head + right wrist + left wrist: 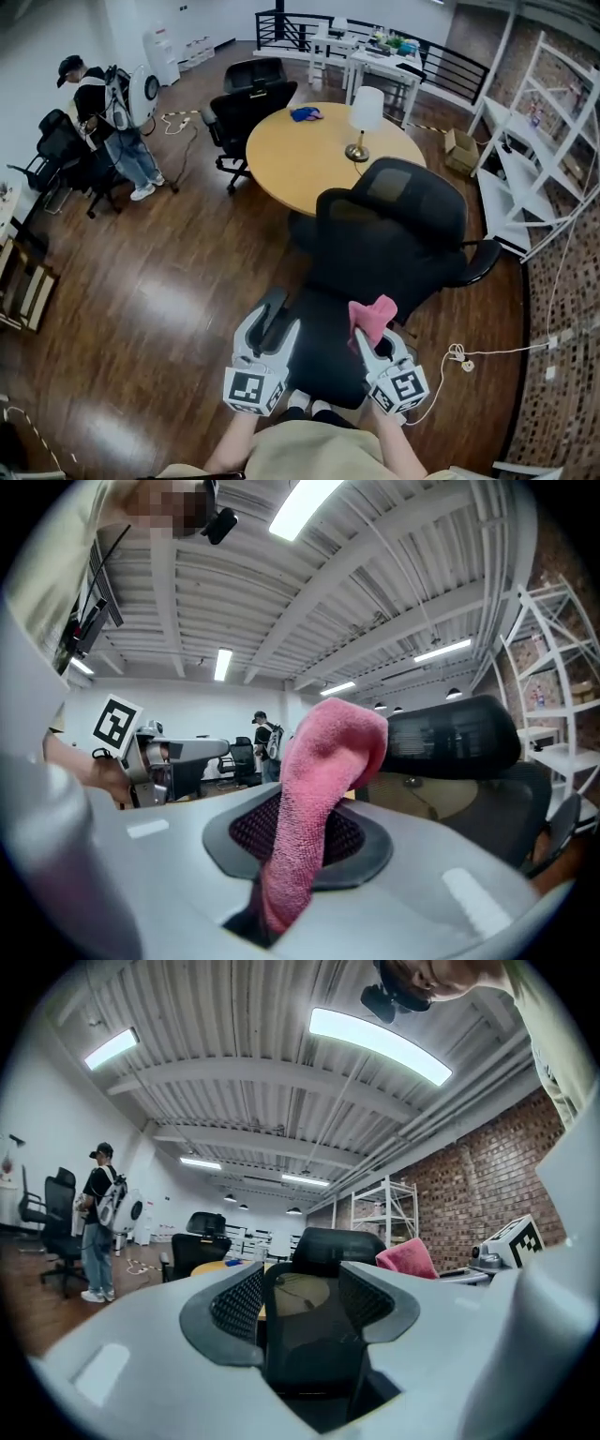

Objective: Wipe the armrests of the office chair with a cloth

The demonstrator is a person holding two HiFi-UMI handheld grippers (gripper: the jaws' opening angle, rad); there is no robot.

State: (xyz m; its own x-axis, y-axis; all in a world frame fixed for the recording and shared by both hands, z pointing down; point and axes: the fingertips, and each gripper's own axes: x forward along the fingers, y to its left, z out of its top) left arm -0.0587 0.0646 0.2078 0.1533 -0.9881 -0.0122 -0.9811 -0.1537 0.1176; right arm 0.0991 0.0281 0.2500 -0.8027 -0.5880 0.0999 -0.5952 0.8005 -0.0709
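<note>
Right gripper [367, 339] clamped on cloth [323, 789], left gripper [272, 323] apart, lower centre; thin pinch, could pull free dragging along armrest [484, 262].

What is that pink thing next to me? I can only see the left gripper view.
Observer: A pink cloth, clamped between the right gripper's jaws.
Operator: What's farther ahead?
Observer: A white lamp stands on the round table.
Operator: And lower down?
Observer: A white cable lies on the floor, right of the office chair.
</note>
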